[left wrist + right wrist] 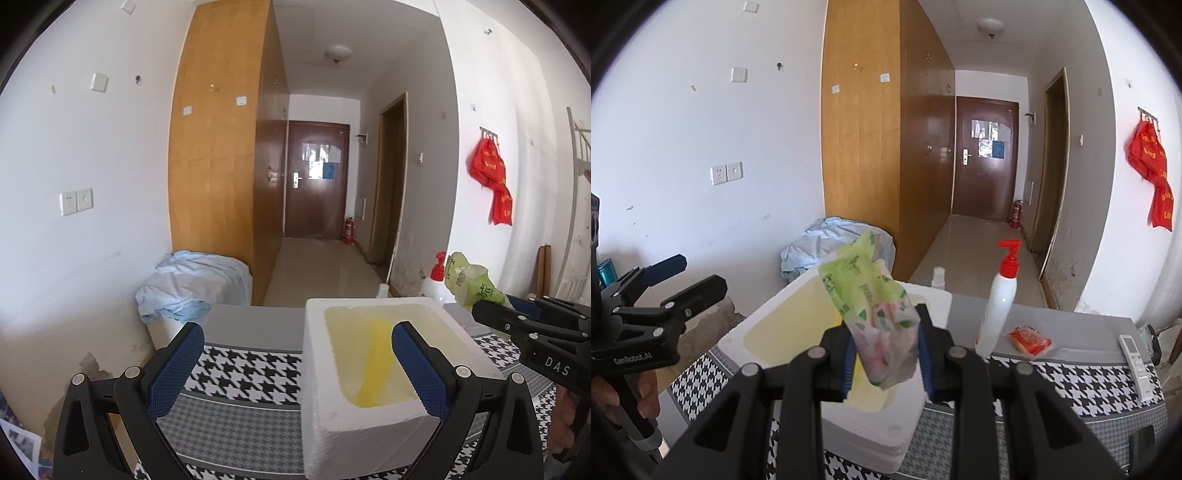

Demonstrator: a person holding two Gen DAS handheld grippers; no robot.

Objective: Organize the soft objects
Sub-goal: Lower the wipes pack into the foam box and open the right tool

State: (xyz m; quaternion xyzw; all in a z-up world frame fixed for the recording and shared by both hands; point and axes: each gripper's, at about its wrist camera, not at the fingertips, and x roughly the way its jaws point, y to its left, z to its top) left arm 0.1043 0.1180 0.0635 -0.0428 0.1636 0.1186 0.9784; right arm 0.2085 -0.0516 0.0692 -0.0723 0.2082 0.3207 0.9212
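Note:
My right gripper (pixel 886 354) is shut on a soft green tissue pack (pixel 871 306), which sticks up between the blue pads above the white foam box (pixel 761 317). From the left wrist view the same pack (pixel 469 282) hangs at the right, past the box's far corner, held by the right gripper (pixel 491 314). My left gripper (pixel 297 365) stands open with nothing between its fingers, its right finger (pixel 417 365) over the box's opening. The foam box (pixel 354 424) holds something yellow (pixel 376 365) inside. A red packet (pixel 1030 339) lies on the table to the right.
A white pump bottle with a red top (pixel 997 306) stands right of the box, a small clear bottle (pixel 938 277) behind it. A white remote (pixel 1137 358) lies at the far right. The table wears a houndstooth cloth (pixel 243 373). A blue-draped bin (pixel 192 284) sits beyond the left edge.

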